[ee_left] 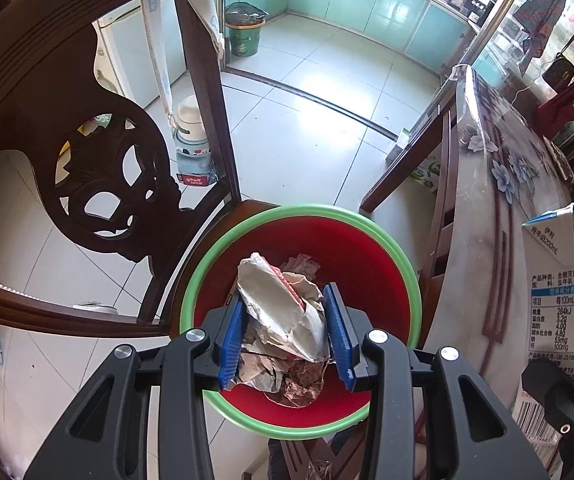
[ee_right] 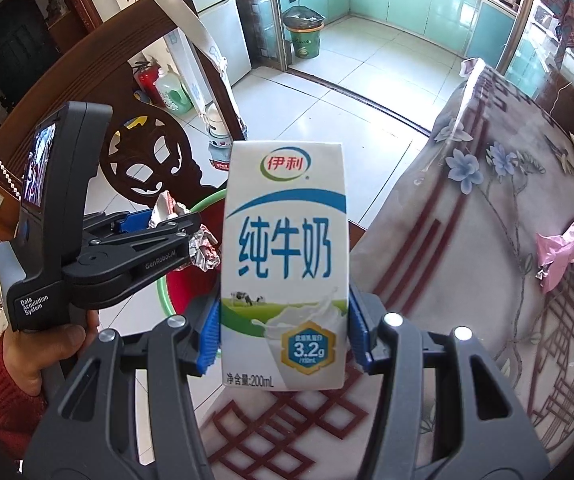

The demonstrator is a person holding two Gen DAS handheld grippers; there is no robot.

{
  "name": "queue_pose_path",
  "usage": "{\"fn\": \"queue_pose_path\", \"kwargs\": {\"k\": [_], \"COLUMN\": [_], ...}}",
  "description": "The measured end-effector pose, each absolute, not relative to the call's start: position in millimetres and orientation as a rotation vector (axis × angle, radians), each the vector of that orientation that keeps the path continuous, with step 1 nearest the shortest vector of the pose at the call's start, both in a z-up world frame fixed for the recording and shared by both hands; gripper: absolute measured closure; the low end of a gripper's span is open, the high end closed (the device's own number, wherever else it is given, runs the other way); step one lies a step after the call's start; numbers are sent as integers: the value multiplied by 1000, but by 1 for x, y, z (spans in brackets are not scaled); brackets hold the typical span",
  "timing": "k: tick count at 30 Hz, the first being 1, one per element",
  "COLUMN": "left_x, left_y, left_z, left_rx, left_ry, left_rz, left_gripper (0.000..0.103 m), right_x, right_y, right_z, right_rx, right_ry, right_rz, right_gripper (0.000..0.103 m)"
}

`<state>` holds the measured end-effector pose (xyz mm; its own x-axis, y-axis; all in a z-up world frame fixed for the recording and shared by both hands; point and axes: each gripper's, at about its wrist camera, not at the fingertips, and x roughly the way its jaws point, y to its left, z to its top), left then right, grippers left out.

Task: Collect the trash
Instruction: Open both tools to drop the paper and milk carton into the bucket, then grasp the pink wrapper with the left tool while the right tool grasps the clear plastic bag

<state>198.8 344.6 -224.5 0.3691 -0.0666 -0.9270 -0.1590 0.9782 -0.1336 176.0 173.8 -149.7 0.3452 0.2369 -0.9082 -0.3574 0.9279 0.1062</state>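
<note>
Hovering over the red bin (ee_left: 307,248) with the green rim, which I'll use as the landmark.

Left wrist view: the left gripper (ee_left: 287,334) sits right above the bin mouth, pointing steeply down. A crumpled wrapper (ee_left: 283,308) lies between the blue fingers (ee_left: 231,344); the left pad looks to touch it, the right pad shows a sliver of gap. I read that as a loosening hold, not a firm clamp, so the wrapper is about to drop. Below it, inside the bin, more crumpled paper (ee_left: 287,376) already sits on the bottom. The bin rests on a dark wooden chair (ee_left: 87,152). To the right of the bin: the worktop (ee_left: 495,216) edge and the side of the milk carton (ee_left: 559,292).

Right wrist view: the right gripper (ee_right: 285,340) clamps the milk carton (ee_right: 285,268) at its lower half, both pads pressed on its sides, carton upright. It hangs right of the bin (ee_right: 183,276) and above the worktop (ee_right: 467,240) edge, not yet over the bin mouth. The left gripper (ee_right: 167,232) shows over the bin with the wrapper (ee_right: 203,248). Far right of the bin, a pink wrapper (ee_right: 559,252) lies on the worktop.

Status, my judgement: some trash binned, wrapper at release, carton next, pink wrapper left. Roughly past midway.
</note>
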Motion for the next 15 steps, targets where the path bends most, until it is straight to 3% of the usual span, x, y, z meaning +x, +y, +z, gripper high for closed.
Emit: {"fn": "queue_pose_path", "kwargs": {"k": [4, 5, 15], "left_x": [198, 198, 191], "left_y": [347, 348, 340], "left_z": [-220, -218, -197], "left_rx": [-230, -236, -240], "left_ry": [1167, 1163, 1135], "left_rz": [81, 84, 86], "left_gripper": [42, 41, 40], "right_x": [175, 174, 161], "right_y": [175, 175, 153], "right_z": [-147, -144, -127], "right_rx": [-111, -111, -104], "right_ry": [1150, 1140, 1084], "right_rz": [413, 415, 400], "right_gripper": [46, 40, 35]}}
